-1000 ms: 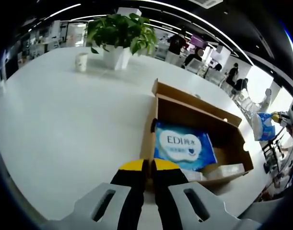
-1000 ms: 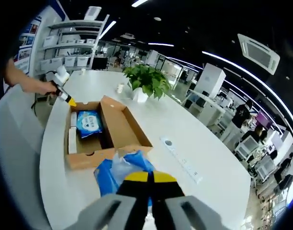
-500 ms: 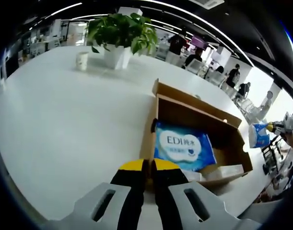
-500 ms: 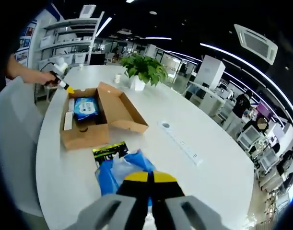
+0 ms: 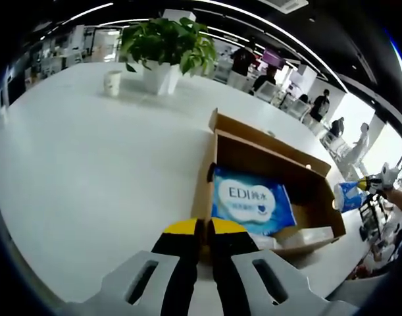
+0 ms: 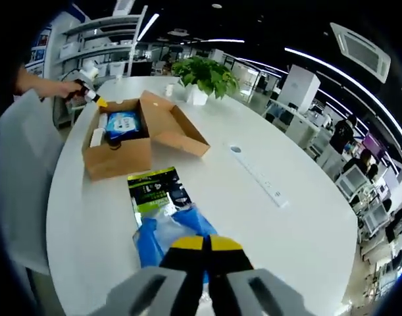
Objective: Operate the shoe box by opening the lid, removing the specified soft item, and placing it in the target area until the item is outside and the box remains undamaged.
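Note:
The brown shoe box [image 5: 317,176] stands open on the white table [image 5: 89,171], its lid [image 5: 266,136] folded back. Inside it lie a blue EDI wipes pack [image 5: 252,199] and a white packet [image 5: 308,234]. My left gripper [image 5: 204,228] is shut with nothing in it, its tips at the box's near left corner. My right gripper [image 6: 204,243] is shut on a blue plastic soft pack [image 6: 162,234], held over the table short of the box [image 6: 118,155]. In the left gripper view the same blue pack [image 5: 347,196] hangs beyond the box's right end.
A green-and-black packet [image 6: 154,191] lies flat on the table between the box and the blue pack. A potted plant [image 5: 164,49] and a paper cup [image 5: 112,83] stand at the far side. A long white power strip [image 6: 260,176] lies to the right.
The right gripper has drawn back from the box with the blue pack, uncovering the green-and-black packet on the table. In the left gripper view the blue pack has sunk lower. The left gripper has stayed put.

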Demonstrator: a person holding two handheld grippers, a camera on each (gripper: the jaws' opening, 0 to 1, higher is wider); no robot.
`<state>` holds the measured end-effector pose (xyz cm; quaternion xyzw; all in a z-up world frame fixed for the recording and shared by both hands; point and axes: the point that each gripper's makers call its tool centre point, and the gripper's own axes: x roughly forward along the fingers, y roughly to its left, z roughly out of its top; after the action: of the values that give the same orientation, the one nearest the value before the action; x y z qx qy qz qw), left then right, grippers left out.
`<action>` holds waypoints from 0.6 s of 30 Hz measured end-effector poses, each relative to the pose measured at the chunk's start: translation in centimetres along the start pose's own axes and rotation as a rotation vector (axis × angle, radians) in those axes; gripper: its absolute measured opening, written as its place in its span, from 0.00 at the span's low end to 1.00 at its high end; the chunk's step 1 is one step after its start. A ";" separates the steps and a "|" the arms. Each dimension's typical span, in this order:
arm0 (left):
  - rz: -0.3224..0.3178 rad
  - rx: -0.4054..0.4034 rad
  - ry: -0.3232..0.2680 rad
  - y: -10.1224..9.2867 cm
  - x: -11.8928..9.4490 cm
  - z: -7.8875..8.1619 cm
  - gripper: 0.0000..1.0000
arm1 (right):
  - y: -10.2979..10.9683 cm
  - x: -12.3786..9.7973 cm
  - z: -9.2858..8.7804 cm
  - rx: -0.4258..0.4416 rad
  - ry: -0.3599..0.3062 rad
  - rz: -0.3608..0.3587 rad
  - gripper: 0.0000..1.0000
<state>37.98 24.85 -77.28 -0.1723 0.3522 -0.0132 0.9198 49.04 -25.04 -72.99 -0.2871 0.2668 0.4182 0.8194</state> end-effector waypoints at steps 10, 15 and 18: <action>-0.004 -0.007 -0.002 0.0 0.1 0.0 0.04 | -0.6 1.1 -2.2 -0.007 0.048 0.036 0.00; -0.005 -0.010 -0.001 0.0 0.1 0.0 0.04 | -0.8 1.3 -3.0 -0.019 0.071 0.069 0.00; -0.005 -0.009 0.000 0.0 0.1 0.0 0.04 | -1.1 1.5 -4.2 -0.025 0.109 0.075 0.00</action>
<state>38.07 24.83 -77.39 -0.1771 0.3520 -0.0139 0.9190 49.93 -27.67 -76.68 -0.3095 0.3164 0.4358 0.7837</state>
